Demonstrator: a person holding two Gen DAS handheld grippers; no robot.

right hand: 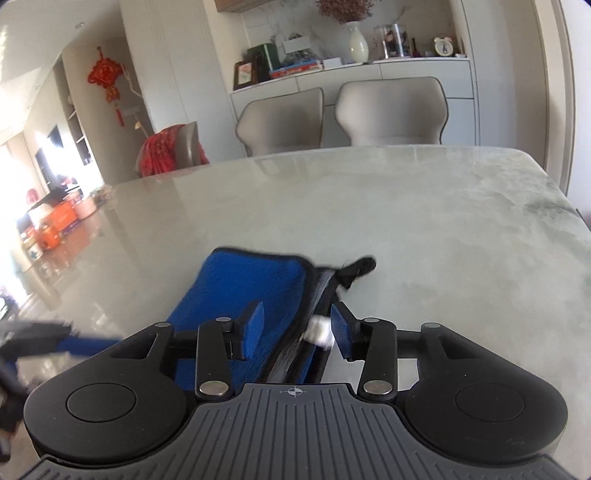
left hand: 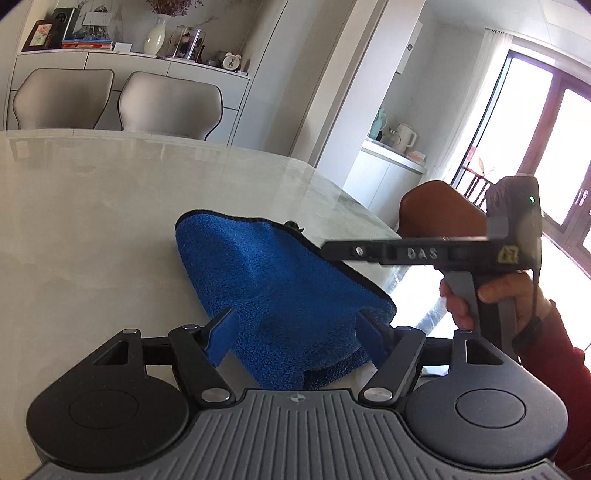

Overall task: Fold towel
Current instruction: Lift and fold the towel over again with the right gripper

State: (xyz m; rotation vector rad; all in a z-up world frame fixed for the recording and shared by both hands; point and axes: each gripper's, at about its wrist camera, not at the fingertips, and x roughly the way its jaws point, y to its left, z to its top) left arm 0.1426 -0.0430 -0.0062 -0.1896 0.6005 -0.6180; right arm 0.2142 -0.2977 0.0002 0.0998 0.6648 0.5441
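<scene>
A blue towel with black edging lies folded on the pale marble table. My left gripper is open, its blue pads either side of the towel's near end, just above it. The right gripper shows in the left wrist view as a black tool held over the towel's right edge. In the right wrist view the towel lies below my right gripper, which is open, with the towel's black hem and white label between its pads. A black hanging loop sticks out.
Two beige chairs stand at the table's far side before a white sideboard with a vase. A brown chair back stands at the table's right end. The table's right edge is close.
</scene>
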